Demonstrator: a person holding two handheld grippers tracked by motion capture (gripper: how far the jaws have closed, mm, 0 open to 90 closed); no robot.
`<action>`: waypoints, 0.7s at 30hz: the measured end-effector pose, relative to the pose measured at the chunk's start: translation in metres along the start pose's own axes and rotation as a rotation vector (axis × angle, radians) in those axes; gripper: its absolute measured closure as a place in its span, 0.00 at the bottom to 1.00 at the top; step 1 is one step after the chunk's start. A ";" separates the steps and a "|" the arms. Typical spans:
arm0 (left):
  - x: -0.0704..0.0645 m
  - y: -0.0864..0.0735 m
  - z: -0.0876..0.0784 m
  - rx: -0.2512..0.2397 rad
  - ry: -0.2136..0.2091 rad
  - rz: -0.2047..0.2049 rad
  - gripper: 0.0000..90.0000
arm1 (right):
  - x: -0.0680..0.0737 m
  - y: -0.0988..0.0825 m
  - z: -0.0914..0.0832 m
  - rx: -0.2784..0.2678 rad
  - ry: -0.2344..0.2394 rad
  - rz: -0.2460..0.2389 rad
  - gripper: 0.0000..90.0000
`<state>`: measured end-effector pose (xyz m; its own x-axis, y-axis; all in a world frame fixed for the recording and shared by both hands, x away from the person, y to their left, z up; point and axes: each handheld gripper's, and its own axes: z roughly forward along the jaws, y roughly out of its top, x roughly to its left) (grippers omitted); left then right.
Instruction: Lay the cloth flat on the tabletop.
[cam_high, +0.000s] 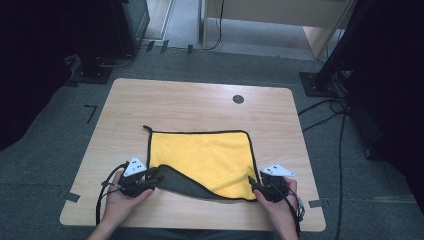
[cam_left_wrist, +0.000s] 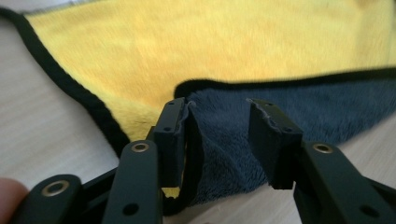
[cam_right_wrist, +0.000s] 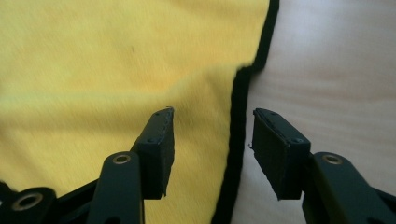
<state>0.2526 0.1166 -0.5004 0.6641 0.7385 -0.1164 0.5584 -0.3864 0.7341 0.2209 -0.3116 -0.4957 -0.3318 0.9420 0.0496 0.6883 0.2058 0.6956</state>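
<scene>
A yellow cloth (cam_high: 210, 152) with a black hem lies flat on the wooden table (cam_high: 190, 100). Its near-left corner is folded over, showing the dark grey underside (cam_high: 182, 184). My left gripper (cam_high: 155, 176) is at that folded corner. In the left gripper view its jaws (cam_left_wrist: 219, 112) stand apart around the grey fold (cam_left_wrist: 224, 135), which leans against the left pad only. My right gripper (cam_high: 254, 184) is at the near-right corner. In the right gripper view its jaws (cam_right_wrist: 212, 116) are open over the cloth's black hem (cam_right_wrist: 236, 140), with nothing pinched.
A small black round grommet (cam_high: 238, 99) sits in the far part of the table. Bare wood surrounds the cloth. Cables (cam_high: 340, 130) run over the floor to the right, and dark equipment stands at both back corners.
</scene>
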 end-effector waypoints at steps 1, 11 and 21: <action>0.000 -0.003 -0.001 0.010 0.005 0.009 0.72 | -0.001 -0.006 0.001 0.019 0.001 0.011 0.57; 0.003 -0.028 -0.024 0.043 -0.072 0.129 0.96 | -0.006 -0.010 -0.010 0.012 0.050 0.039 0.82; 0.021 -0.036 -0.042 -0.009 -0.073 0.041 0.70 | -0.021 -0.025 -0.022 0.006 0.043 0.083 0.73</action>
<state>0.2257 0.1687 -0.5011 0.7210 0.6799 -0.1340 0.5256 -0.4105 0.7452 0.1970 -0.3425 -0.4984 -0.3005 0.9438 0.1377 0.7186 0.1291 0.6833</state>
